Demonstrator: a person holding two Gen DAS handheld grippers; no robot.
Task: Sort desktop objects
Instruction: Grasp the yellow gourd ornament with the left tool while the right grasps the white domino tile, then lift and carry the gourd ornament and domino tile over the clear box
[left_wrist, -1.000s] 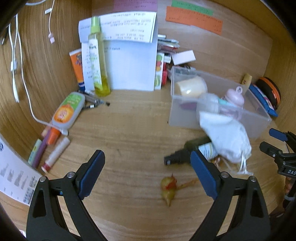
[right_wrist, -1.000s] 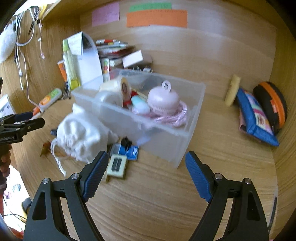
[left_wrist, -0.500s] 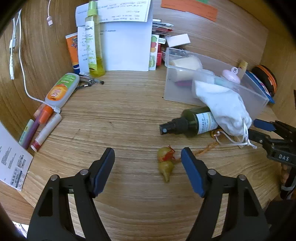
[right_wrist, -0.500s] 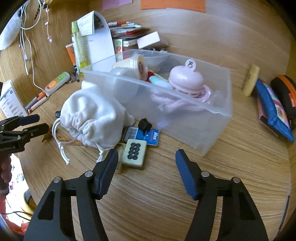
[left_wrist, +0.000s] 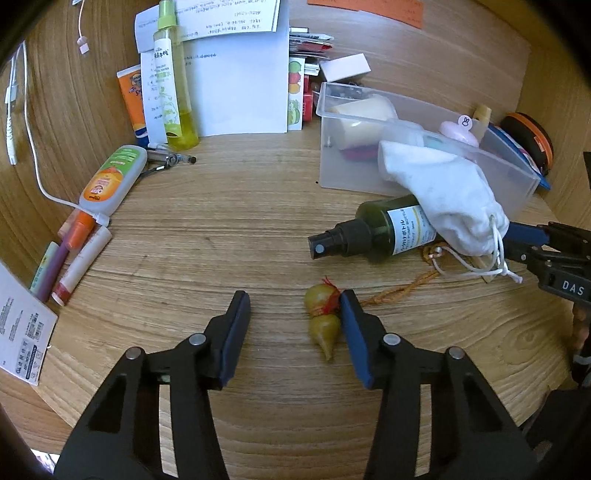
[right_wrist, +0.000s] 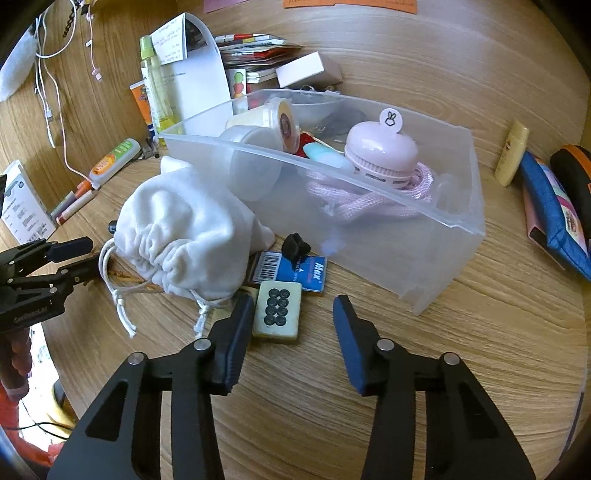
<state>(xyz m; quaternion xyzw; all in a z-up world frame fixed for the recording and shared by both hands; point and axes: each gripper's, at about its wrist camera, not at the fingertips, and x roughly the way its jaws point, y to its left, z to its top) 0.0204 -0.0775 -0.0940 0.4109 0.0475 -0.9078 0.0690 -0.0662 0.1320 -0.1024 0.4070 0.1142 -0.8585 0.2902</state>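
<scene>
My left claw (left_wrist: 293, 325) is open, and its right finger touches the little yellow gourd (left_wrist: 322, 320) on the desk (left_wrist: 221, 229). My right claw (right_wrist: 291, 328) is open around the mahjong tile (right_wrist: 279, 309). A blue card (right_wrist: 306, 269) behind reads "Max".

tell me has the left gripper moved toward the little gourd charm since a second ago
Yes. The left gripper has come forward and lower over the desk; the gourd charm now lies between its jaws.

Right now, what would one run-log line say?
left claw: open, beside gourd charm | right claw: open, over mahjong tile | plastic bin: part-filled
</scene>
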